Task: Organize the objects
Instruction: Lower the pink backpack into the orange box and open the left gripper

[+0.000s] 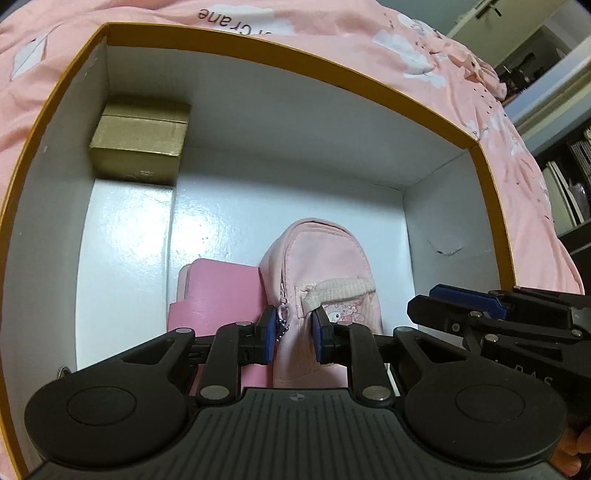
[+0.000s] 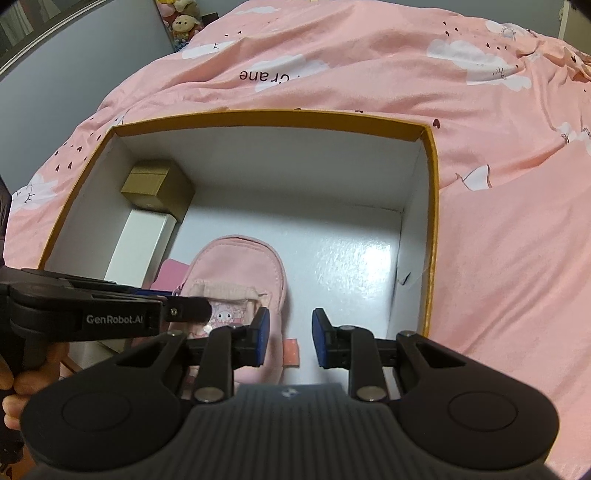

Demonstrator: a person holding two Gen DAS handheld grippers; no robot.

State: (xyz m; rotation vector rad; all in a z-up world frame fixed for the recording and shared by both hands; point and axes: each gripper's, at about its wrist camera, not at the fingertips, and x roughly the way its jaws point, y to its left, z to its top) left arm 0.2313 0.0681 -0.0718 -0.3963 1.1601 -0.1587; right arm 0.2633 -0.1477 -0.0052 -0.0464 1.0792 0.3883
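Two handheld grippers, both poised over an open box on a bed. Nearest in the left wrist view: left gripper (image 1: 293,336), blue pads a little apart, straddling the zipper area of a pink pouch (image 1: 325,273) with a small ball-chain zipper pull (image 1: 282,321) hanging between them; whether the pads press the fabric cannot be told. Nearest in the right wrist view: right gripper (image 2: 290,338), jaws parted and empty, left pad over the pouch's right edge (image 2: 240,280), right pad over bare box floor. Pouch lying flat on the white floor at the near side of the box, cartoon rabbit patch on its front pocket. Just left of the pouch, touching it: flat pink case (image 1: 218,295), partly hidden under the left gripper. Further left, along the left wall: long white box (image 1: 125,258). Behind that, in the far left corner: gold cardboard box (image 1: 140,144), closed. All held inside a large white-lined box with orange rim (image 1: 295,51). Beyond and around it: pink bedspread (image 2: 498,221) printed with white clouds. Farthest off in the right wrist view: plush toys (image 2: 181,18) at the top left.
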